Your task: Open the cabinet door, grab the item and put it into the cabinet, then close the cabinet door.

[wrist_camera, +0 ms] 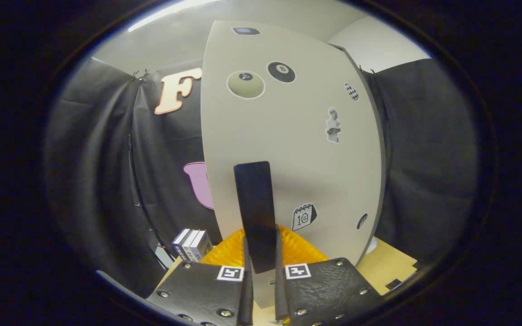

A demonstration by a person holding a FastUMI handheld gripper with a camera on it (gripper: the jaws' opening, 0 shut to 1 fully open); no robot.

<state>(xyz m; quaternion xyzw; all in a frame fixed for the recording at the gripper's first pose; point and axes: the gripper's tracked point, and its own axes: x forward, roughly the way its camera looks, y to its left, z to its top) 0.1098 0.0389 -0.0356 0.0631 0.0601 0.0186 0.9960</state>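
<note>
A: What is the biggest thing ahead of the tool?

B: The cabinet door (288, 149), a pale grey panel with stickers on it. It stands right in front of the gripper and hides whatever lies inside the cabinet. I cannot tell whether it is flush shut or a little ajar.

A: And lower down?

B: A light wooden table (392, 267) runs under the door. Near the cloth wall, off to the left of the fingers, a small stack of boxes (191, 244) stands on it. That may be the item to go inside, well apart from the gripper; I am only guessing that from the task.

A: What about the dark strip on the door?

B: That is the handle (255, 213), a long upright bar fixed to the panel. Its lower end comes down between the two fingers.

A: So the gripper (261, 271) has it?

B: I judge so. The fingers are drawn in narrow, one on each side of the bar, seemingly pressing it. That grip makes sense: clamping the handle lets the person swing the door by pulling.

A: And the orange thing?

B: An orange ribbed object (227, 251) shows just beyond the fingers, at the foot of the door. I cannot say what it is.
</note>
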